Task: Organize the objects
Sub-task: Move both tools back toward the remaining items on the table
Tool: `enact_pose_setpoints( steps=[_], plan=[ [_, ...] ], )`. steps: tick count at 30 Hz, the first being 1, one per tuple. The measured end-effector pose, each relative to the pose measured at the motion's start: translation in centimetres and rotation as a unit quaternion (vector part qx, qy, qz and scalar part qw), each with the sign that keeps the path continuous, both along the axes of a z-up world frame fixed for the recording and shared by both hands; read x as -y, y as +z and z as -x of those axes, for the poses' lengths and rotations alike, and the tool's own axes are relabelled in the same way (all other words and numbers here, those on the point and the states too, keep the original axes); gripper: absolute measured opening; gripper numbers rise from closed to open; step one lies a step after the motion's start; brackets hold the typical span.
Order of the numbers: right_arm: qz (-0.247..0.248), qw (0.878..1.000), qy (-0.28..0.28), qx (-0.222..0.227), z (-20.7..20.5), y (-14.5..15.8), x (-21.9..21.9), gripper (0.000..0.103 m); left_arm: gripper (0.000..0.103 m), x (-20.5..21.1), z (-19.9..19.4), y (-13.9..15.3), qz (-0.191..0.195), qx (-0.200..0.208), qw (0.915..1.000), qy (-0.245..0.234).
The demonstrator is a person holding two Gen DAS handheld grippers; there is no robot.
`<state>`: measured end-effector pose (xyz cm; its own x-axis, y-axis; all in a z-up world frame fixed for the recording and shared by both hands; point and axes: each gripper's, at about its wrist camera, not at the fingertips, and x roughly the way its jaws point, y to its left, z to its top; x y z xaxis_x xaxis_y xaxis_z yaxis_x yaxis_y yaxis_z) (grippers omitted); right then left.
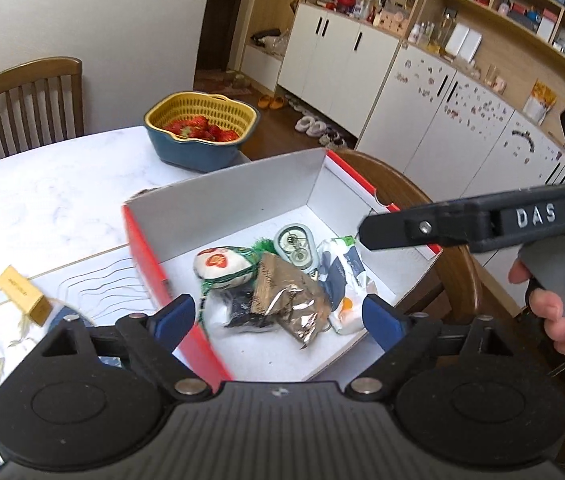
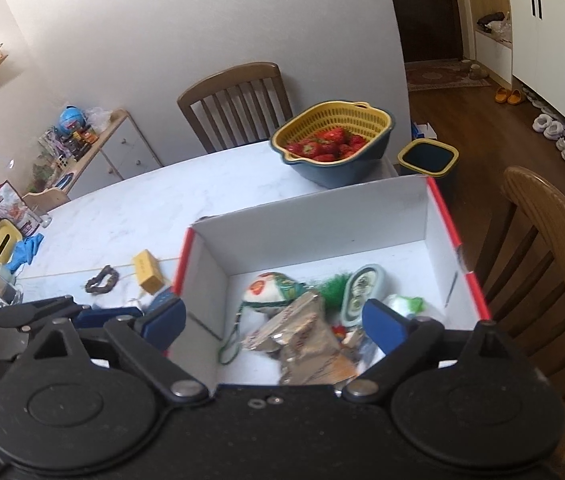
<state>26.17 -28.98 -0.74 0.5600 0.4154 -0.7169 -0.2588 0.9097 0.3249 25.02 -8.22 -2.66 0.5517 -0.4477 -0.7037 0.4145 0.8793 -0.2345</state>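
A red-and-white cardboard box [image 1: 242, 188] [image 2: 314, 216] stands open on the white table. Inside lie a round stitched pouch [image 1: 222, 266] [image 2: 268, 292], a crumpled foil packet [image 1: 290, 300] [image 2: 302, 336], a green oval tin [image 1: 296, 246] [image 2: 362, 292] and a white wrapper [image 1: 346, 276]. My left gripper [image 1: 278, 320] is open and empty over the box's near side. My right gripper [image 2: 274, 324] is open and empty above the box; it also shows in the left wrist view [image 1: 462, 224], at the right. A yellow block [image 1: 24, 294] [image 2: 147, 272] and a dark hair tie [image 2: 102, 279] lie on the table left of the box.
A blue-and-yellow basket of strawberries [image 1: 198, 128] [image 2: 334, 140] stands behind the box. Wooden chairs stand at the far side [image 2: 238, 104] and the right [image 2: 542, 264]. A tissue box [image 2: 0, 244] and clutter sit at the table's left end. A bin [image 2: 428, 160] stands on the floor.
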Motion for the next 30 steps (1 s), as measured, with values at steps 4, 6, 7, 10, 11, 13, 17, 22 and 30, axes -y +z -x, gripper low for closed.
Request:
enact_pose_setpoints(
  steps=[4, 6, 7, 10, 11, 13, 17, 22, 30],
  plan=[
    [0.006, 1.000, 0.004, 0.010, 1.8, 0.5, -2.1, 0.096, 0.101, -3.0, 1.0, 0.4, 0.005, 0.013, 0.9999, 0.009],
    [0.009, 1.000, 0.003, 0.015, 2.6, 0.7, -3.2, 0.096, 0.101, -4.7, 1.4, 0.5, 0.004, 0.019, 0.9997, 0.016],
    [0.009, 1.000, 0.003, 0.015, 3.0, 0.7, -3.8, 0.096, 0.101, -5.7, 1.5, 0.6, 0.004, 0.021, 0.9996, 0.019],
    [0.008, 1.000, 0.002, 0.015, 4.0, 0.8, -5.7, 0.096, 0.101, -8.6, 1.9, 0.7, 0.005, 0.028, 0.9992, 0.029],
    [0.010, 1.000, 0.002, 0.017, 4.3, 0.8, -6.4, 0.096, 0.101, -9.7, 2.0, 0.7, 0.005, 0.031, 0.9990, 0.031],
    [0.015, 1.000, 0.001, 0.021, 5.0, 0.8, -7.9, 0.096, 0.101, -11.6, 2.2, 0.8, 0.001, 0.039, 0.9986, 0.035],
    [0.017, 1.000, 0.006, 0.020, 6.0, 0.6, -10.8, 0.096, 0.101, -15.5, 2.3, 1.0, -0.008, 0.047, 0.9976, 0.051],
    [0.022, 1.000, 0.016, 0.012, 6.9, -0.2, -14.6, 0.096, 0.101, -20.5, 1.9, 1.0, -0.004, 0.053, 0.9962, 0.069],
    [0.048, 0.998, 0.046, 0.001, 7.7, -2.0, -21.2, 0.096, 0.101, -26.0, 0.6, -0.5, -0.036, 0.059, 0.9947, 0.076]
  ],
)
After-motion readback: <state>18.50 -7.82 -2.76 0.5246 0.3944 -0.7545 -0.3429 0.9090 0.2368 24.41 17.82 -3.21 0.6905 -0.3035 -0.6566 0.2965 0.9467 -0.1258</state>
